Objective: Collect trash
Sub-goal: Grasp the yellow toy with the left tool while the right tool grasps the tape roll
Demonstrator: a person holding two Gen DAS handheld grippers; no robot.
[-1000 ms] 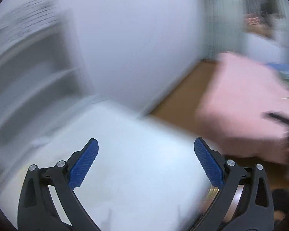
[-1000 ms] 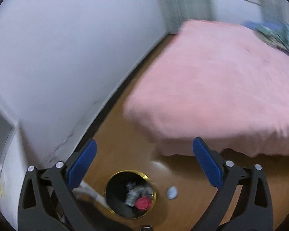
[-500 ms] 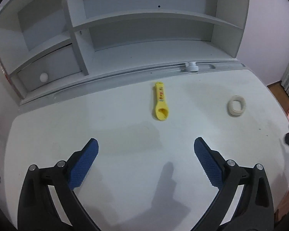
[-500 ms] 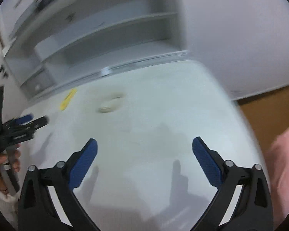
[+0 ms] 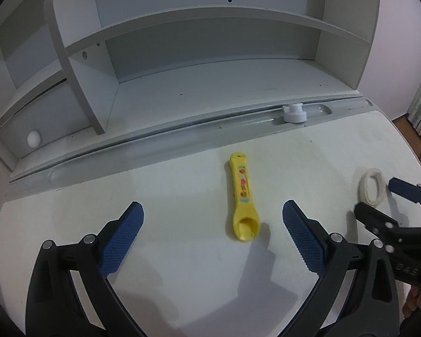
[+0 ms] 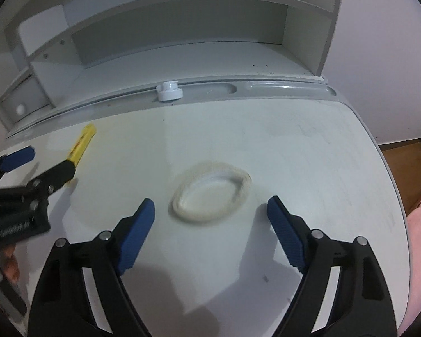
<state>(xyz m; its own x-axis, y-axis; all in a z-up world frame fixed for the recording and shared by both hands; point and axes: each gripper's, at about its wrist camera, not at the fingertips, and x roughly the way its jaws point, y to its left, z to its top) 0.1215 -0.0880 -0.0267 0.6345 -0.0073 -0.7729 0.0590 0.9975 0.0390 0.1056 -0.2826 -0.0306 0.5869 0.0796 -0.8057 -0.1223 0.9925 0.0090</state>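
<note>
Desk surface, white laminate [image 5: 182,266], fills both wrist views where a second ago they showed floor, pink bedding and a black bin; both grippers now point down at it. Judgement: a fresh pickup is beginning

- Yellow plastic tube-shaped wrapper with red print [image 5: 242,196]: flat at centre frame in the left wrist view, just ahead of and between the jaws, untouched
- Left gripper [image 5: 212,236]: blue pads spread wide, nothing between them; the same tool shows at the left edge of the right wrist view
- Off-white flattened ring of tape or string [image 6: 212,192]: centre of the right wrist view, just beyond the fingertips; material unclear
- Right gripper [image 6: 210,230]: jaws have just been narrowing but stand apart, empty, ring not yet between the pads
- White round cap [image 5: 294,113]: in the grey groove at the desk's back edge, upper right of centre
- Grey shelf unit [image 5: 210,56]: upper frame, bare but for a small white knob at lower left

Judgement: two pieces lie in reach, one per gripper; neither is gripped
</note>
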